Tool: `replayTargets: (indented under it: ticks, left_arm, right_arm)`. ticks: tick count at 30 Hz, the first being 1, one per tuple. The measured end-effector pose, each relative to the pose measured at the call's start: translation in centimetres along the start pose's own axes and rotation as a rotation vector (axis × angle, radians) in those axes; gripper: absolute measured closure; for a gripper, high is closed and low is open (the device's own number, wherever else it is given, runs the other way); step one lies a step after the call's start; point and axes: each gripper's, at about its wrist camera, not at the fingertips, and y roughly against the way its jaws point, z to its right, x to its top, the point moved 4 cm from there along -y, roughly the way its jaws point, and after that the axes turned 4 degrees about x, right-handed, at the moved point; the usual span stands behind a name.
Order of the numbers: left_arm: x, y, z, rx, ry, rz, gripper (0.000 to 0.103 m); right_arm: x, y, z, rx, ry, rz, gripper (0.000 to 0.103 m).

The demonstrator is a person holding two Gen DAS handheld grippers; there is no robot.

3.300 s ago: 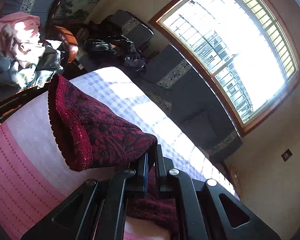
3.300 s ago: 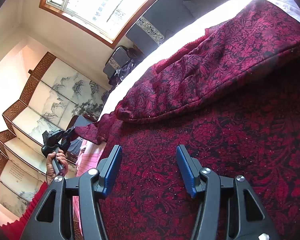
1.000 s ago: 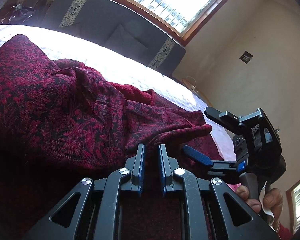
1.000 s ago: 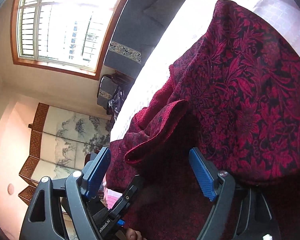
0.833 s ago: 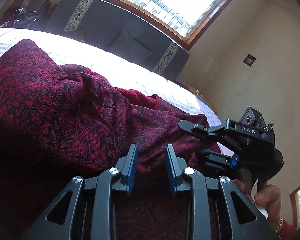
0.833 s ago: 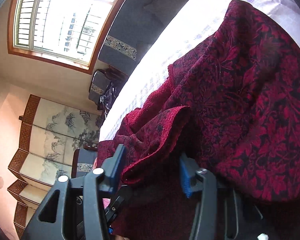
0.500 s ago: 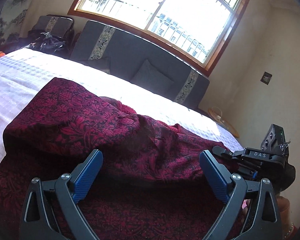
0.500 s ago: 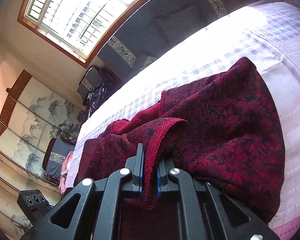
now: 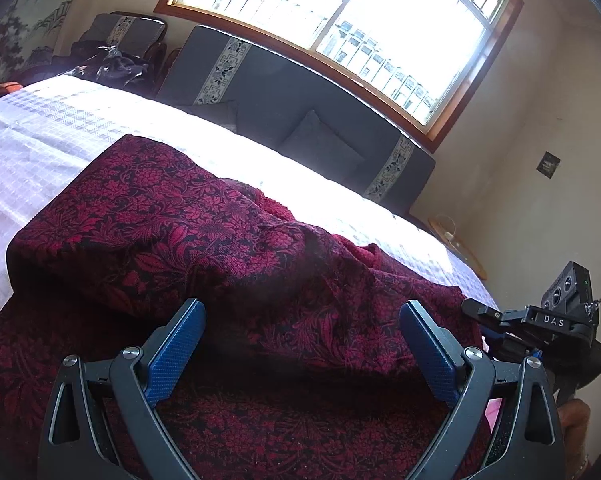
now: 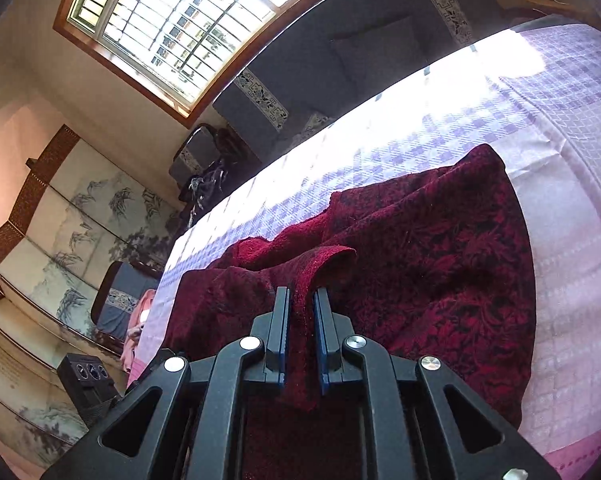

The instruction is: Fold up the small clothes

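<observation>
Since a second ago, both of my grippers have traded roles on the red-and-black floral garment (image 9: 204, 240). My left gripper (image 9: 300, 344), then pinched nearly shut on the cloth's near fold, now stands with its jaws spread wide and nothing between the blue pads (image 9: 172, 354); the fabric lies ahead of and beneath them, untouched. My right gripper (image 10: 300, 332), which a second ago had its jaws wide apart around a raised hem, now has that hem clamped between its pads, the jaws just beginning to ease apart with the cloth between them and the pads still on it. The gripped edge (image 10: 320, 264) rises from the pile and drapes over the fingertips, showing its plain plush red underside.

Garment position: heaped directly in front of both grippers on the bed (image 10: 560, 200), bunched in rumpled folds, with a plush red strip showing along its far side. In the left wrist view my right gripper (image 9: 496, 320) appears at the far right, at the garment's right-hand end, with part of my hand (image 9: 574, 424) below it.

Surroundings: a pale checked bedspread (image 9: 40, 132) extends beyond the garment. Past the bed stands a dark upholstered bench (image 9: 300, 104) with patterned bands, beneath a wood-framed window (image 9: 340, 12). To the left of my right gripper, a painted folding screen (image 10: 72, 216) lines the wall.
</observation>
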Motion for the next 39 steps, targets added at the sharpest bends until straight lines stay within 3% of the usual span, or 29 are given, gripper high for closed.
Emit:
replayTargets:
  ticks: [6,9,16,21,30,39]
  left_arm:
    - [0.0,-0.3,0.0,0.006,0.003,-0.004,0.006]
    - [0.0,-0.2,-0.1,0.003,0.007,-0.003,0.006]
    - [0.0,0.1,-0.2,-0.010,0.004,0.006,0.006]
    - [0.0,-0.1,-0.4,-0.002,0.017,-0.001,0.006]
    - [-0.1,-0.5,-1.2,0.025,0.054,-0.019,0.006]
    - [-0.2,-0.8,-1.4,0.055,0.062,-0.030,0.006]
  right_arm:
    - [-0.7,-1.7,1.5,-0.033,-0.065,-0.068,0.088]
    - [-1.1,-2.2,1.4,-0.074,-0.053,-0.098,0.094]
    - [1.8,2.6,-2.3,-0.004,0.043,0.036,0.097]
    - [2.2,3.1,-0.3,-0.087,0.064,0.023,0.097]
    - [-1.0,-0.2,5.5,-0.206,0.027,-0.045,0.097]
    - [-1.9,-0.7,5.0,-0.266,0.104,-0.022,0.099]
